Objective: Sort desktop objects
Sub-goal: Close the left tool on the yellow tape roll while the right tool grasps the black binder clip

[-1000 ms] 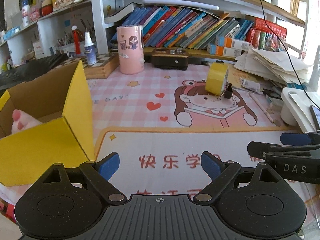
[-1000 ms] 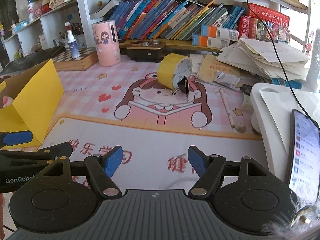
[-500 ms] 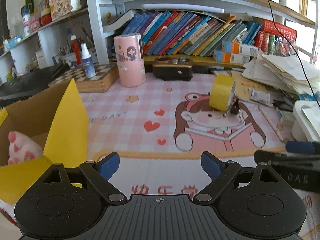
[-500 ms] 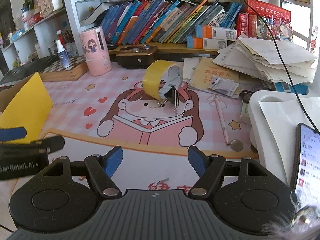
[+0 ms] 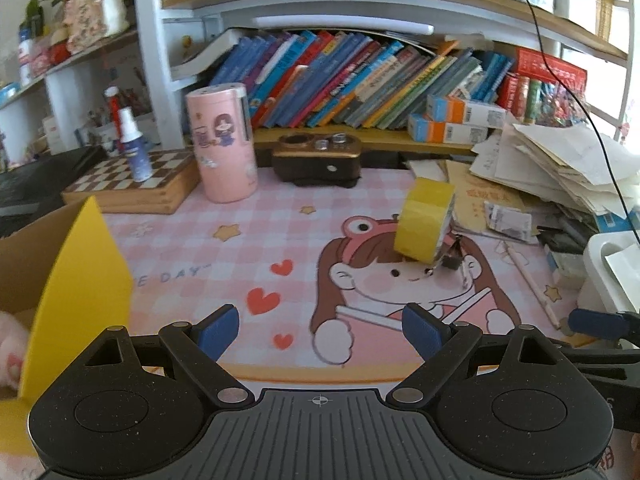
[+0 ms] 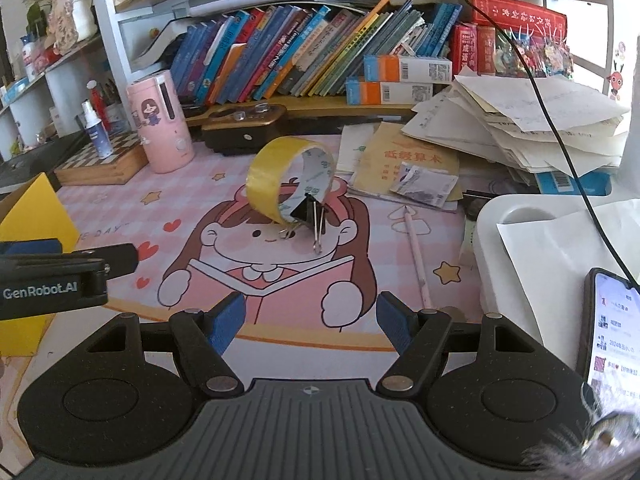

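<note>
Both your left tongs (image 5: 318, 326) and right tongs (image 6: 310, 314) are spread and empty. The yellow tape roll (image 6: 280, 178) stands on edge, touching the black binder clip (image 6: 308, 210); a careless push can make it roll away.

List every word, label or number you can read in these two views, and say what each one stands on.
"GenRobot.AI": on the side of the left hand-held gripper, seen in the right wrist view.
"E DAY": on the pink desk mat; its start is hidden by the yellow box flap.
Book spines, the yellow booklet, the red box and the phone screen: printed, but too small or blurred to read.
</note>
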Demonstrator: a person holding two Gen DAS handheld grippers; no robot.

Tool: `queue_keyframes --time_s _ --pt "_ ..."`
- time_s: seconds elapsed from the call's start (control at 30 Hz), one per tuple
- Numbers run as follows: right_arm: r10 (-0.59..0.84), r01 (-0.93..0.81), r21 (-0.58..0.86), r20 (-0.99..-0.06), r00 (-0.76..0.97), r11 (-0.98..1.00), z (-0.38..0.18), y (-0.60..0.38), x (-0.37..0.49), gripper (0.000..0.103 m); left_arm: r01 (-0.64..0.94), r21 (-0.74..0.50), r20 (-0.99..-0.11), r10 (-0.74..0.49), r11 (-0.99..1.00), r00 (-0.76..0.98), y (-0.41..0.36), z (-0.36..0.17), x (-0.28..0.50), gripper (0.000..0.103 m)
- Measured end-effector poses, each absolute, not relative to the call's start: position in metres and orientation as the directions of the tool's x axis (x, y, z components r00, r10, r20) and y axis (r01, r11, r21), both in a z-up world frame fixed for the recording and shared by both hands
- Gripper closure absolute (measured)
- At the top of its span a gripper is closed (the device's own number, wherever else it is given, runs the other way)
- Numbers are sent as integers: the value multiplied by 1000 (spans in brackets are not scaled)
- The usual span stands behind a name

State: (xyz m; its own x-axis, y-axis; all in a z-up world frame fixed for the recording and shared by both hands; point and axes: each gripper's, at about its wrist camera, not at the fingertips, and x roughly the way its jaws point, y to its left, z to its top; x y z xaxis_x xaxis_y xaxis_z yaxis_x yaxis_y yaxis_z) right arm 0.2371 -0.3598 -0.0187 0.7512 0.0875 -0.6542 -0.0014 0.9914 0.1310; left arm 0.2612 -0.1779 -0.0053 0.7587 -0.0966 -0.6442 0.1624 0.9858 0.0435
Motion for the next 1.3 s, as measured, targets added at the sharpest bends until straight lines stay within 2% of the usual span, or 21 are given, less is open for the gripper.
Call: queue_keyframes --time_s 1.07,1.3 --pt "64 29 124 -687 724 992 -32 -370 271 33 360 13 -666 -261 933 699 -251 -32 366 14" --pt "52 44 121 -692 720 992 -32 -370 272 33 389 50 -673 -257 920 694 -265 -46 384 17"
